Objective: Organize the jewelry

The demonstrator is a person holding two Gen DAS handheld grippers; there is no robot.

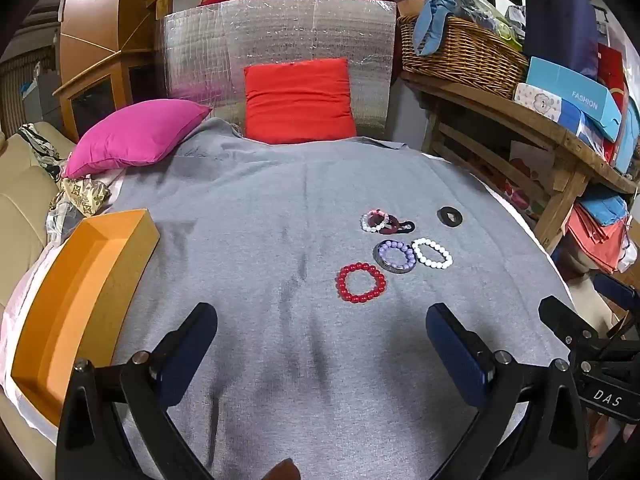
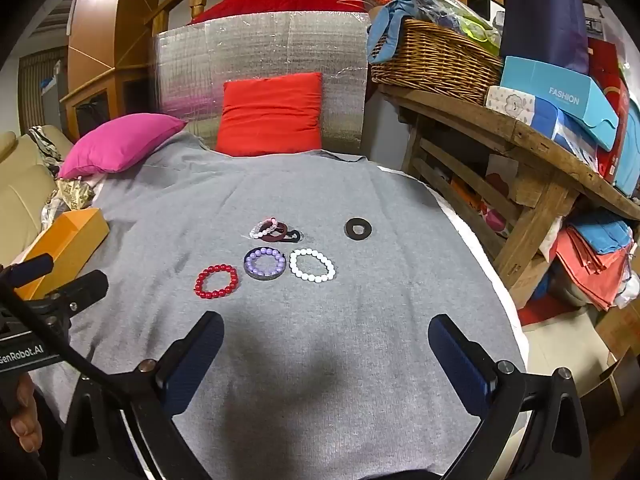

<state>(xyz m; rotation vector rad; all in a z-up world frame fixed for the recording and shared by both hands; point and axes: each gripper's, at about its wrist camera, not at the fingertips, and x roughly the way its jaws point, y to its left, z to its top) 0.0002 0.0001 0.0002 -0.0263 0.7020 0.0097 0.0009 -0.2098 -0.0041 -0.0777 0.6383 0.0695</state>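
Grey cloth (image 1: 248,208) covers a bed in a cluttered room, with a pink cushion (image 1: 136,136) at its far left corner and a red cushion (image 1: 300,100) propped against a silver quilted panel (image 1: 280,40) at the far edge. An orange open box (image 1: 80,292) lies along the left edge. Toward the right side sits the jewelry: a red bead bracelet (image 1: 361,282), a purple bead bracelet (image 1: 395,256) lying in a dark round dish, and a white bead bracelet (image 1: 432,253) just beside it. Behind them lies a small tangle of pink-white and maroon bands (image 1: 382,223), and apart to the right, a black ring (image 1: 449,216). A wooden shelf (image 1: 520,124) with a wicker basket (image 1: 460,56) stands beyond the right edge. The left hand-held gripper (image 1: 322,336) and right hand-held gripper (image 2: 326,340) hover near the front edge, jaws wide apart, empty.
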